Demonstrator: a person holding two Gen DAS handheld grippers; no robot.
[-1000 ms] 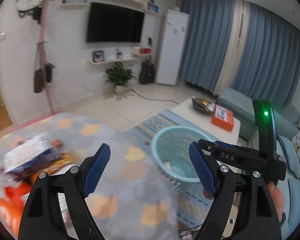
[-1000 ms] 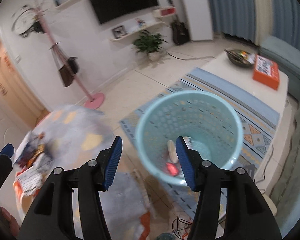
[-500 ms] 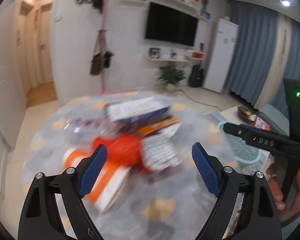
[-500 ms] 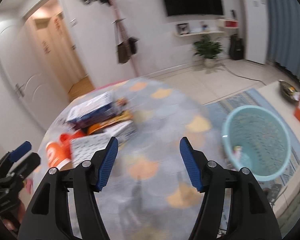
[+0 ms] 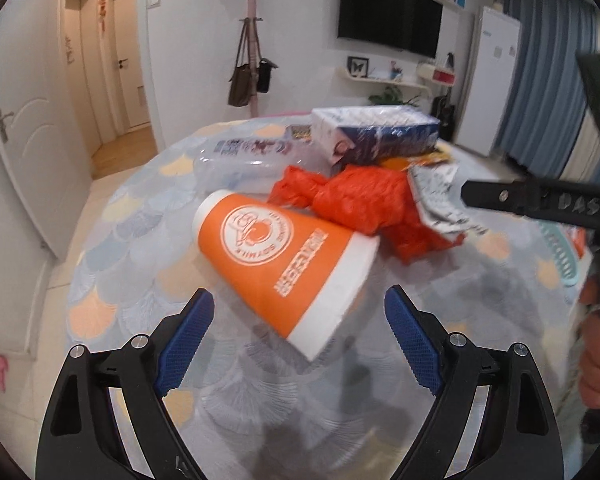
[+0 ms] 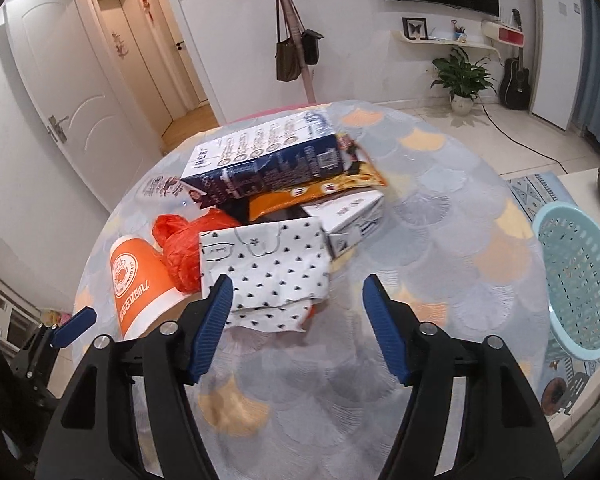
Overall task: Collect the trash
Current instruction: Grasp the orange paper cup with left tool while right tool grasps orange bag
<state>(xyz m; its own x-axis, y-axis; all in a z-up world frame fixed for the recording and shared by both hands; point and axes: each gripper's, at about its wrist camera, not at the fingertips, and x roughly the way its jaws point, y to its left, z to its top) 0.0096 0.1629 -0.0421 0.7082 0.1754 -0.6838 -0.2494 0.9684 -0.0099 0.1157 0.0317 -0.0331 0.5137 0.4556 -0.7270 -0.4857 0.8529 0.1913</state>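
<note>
A pile of trash lies on the round table (image 6: 440, 220). An orange paper cup (image 5: 284, 256) lies on its side just ahead of my left gripper (image 5: 298, 304), which stands wide open, its pads clear of the cup. Behind the cup are a crumpled orange plastic bag (image 5: 364, 196), a clear bottle (image 5: 240, 160) and a blue-and-white carton (image 5: 376, 132). My right gripper (image 6: 298, 286) hovers at a white paper bag with black triangles (image 6: 268, 268); its jaws are opening with nothing between them. The carton (image 6: 268, 160), an orange snack packet (image 6: 320, 192) and a white box (image 6: 352, 216) lie further back.
A light blue mesh basket (image 6: 576, 276) stands on the floor beside the table's right edge. A pink coat stand with hanging bags (image 6: 296, 52), white doors and a potted plant (image 6: 462, 76) line the far wall. A hand (image 5: 596, 364) holds the right gripper.
Both views have swung from the blue basket and floor over to the trash pile on the table. The cup and paper bag now lie close ahead. The right jaws stand wider.
</note>
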